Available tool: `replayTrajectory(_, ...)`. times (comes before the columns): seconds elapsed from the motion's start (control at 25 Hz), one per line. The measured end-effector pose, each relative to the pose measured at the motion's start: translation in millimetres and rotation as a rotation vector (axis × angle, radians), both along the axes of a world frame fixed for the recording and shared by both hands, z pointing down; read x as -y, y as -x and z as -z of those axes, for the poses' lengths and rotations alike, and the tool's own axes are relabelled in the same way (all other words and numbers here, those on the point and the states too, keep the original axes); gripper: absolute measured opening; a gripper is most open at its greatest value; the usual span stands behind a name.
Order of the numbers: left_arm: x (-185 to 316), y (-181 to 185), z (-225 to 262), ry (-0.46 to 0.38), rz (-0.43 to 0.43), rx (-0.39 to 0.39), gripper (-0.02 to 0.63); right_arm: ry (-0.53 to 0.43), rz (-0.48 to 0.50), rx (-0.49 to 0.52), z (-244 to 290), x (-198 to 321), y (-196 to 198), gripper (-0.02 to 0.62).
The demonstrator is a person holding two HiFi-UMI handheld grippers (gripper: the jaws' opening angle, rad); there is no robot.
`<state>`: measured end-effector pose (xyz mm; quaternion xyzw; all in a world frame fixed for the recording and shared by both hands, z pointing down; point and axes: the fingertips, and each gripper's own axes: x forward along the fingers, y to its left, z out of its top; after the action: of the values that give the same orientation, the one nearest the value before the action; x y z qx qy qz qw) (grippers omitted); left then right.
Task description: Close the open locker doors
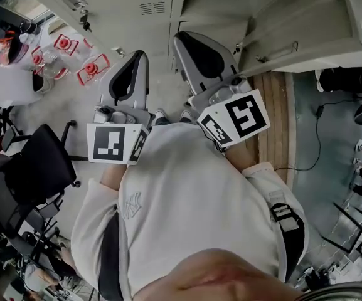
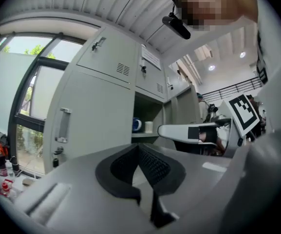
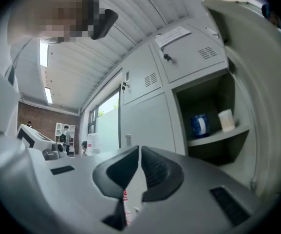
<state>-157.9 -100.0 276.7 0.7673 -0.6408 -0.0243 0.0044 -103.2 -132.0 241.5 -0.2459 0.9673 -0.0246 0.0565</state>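
Note:
Grey lockers [image 1: 137, 5] stand straight ahead of me. One compartment [image 3: 213, 116] is open, with a blue cup [image 3: 198, 125] and a white cup [image 3: 225, 120] on its shelf. Its door [image 1: 306, 33] swings out to the right, and in the right gripper view the door [image 3: 262, 82] fills the right edge. The left gripper view shows the same open compartment [image 2: 145, 123] beside closed doors [image 2: 96, 111]. My left gripper [image 1: 141, 55] is shut on nothing and held short of the lockers. My right gripper [image 1: 181, 37] is also shut and empty, just left of the open door. Both sets of jaws [image 2: 139, 147] [image 3: 139, 150] point up at the locker fronts.
A black office chair [image 1: 36, 162] stands at my left. Behind it is a table [image 1: 5, 83] with red-and-white items [image 1: 91, 69]. A wooden floor strip [image 1: 275, 118] and a black cable [image 1: 315, 143] lie to the right. Tall windows [image 2: 18, 101] are left of the lockers.

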Motion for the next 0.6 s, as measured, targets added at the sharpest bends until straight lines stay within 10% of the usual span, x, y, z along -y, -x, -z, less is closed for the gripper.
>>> replayTrajectory(0.6,27.4,-186.2,2.6,-0.005,-0.343,0.015,0.002,0.031,-0.315,0.009,-18.7,8.9,-201.0,0.021)
